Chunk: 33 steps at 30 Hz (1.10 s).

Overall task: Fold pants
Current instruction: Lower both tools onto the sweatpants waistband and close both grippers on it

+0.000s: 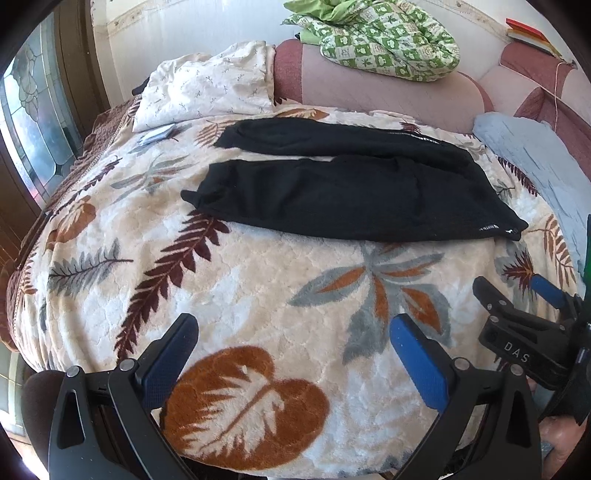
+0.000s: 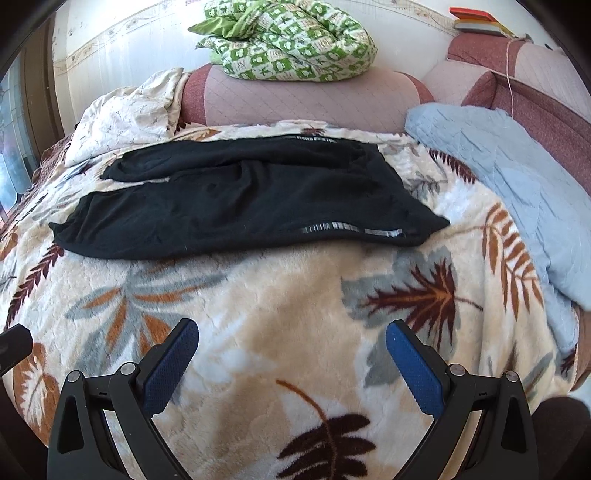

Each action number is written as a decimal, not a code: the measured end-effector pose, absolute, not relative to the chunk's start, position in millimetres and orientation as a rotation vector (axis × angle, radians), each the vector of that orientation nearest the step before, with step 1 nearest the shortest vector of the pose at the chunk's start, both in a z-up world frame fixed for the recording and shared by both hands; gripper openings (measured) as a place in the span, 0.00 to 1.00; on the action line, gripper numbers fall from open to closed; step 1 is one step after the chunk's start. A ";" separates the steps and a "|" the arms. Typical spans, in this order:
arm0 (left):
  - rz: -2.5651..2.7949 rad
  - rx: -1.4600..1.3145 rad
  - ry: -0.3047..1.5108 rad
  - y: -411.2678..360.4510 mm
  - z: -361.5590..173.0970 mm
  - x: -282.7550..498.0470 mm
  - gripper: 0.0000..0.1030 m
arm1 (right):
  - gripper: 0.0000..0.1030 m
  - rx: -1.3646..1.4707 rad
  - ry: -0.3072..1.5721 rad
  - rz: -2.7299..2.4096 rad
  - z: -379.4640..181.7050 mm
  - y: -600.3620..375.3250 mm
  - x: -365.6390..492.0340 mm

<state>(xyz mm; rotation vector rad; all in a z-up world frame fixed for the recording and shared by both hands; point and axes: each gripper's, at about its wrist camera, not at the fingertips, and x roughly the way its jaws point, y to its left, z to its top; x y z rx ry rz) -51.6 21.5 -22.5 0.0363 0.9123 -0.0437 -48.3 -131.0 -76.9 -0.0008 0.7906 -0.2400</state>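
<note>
Black pants (image 1: 343, 188) lie spread flat on a leaf-patterned blanket (image 1: 258, 280), legs pointing left and waistband at the right; they also show in the right wrist view (image 2: 243, 206). My left gripper (image 1: 293, 328) is open and empty, hovering over the blanket well in front of the pants. My right gripper (image 2: 291, 332) is open and empty too, in front of the pants' waist end. In the left wrist view the right gripper (image 1: 513, 291) shows at the right edge, open.
A light blue quilt (image 2: 509, 184) lies right of the pants. A white pillow (image 1: 210, 85) lies at the back left. A green checked duvet (image 2: 291, 40) sits on the pink headboard (image 2: 306, 99). Books (image 2: 476, 20) sit at the far right. A window (image 1: 33, 122) is at left.
</note>
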 end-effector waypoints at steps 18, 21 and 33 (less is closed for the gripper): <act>0.008 0.056 0.865 67.2 -5.0 43.0 1.00 | 1.00 -0.140 0.777 -0.152 -35.8 -135.3 36.1; -0.007 0.040 0.880 82.8 -3.1 76.3 1.00 | 1.00 -0.105 0.799 -0.147 -30.5 -162.3 59.6; -0.061 -0.040 0.956 128.5 -20.3 259.7 0.94 | 1.00 0.034 0.906 -0.141 -29.5 -289.0 199.6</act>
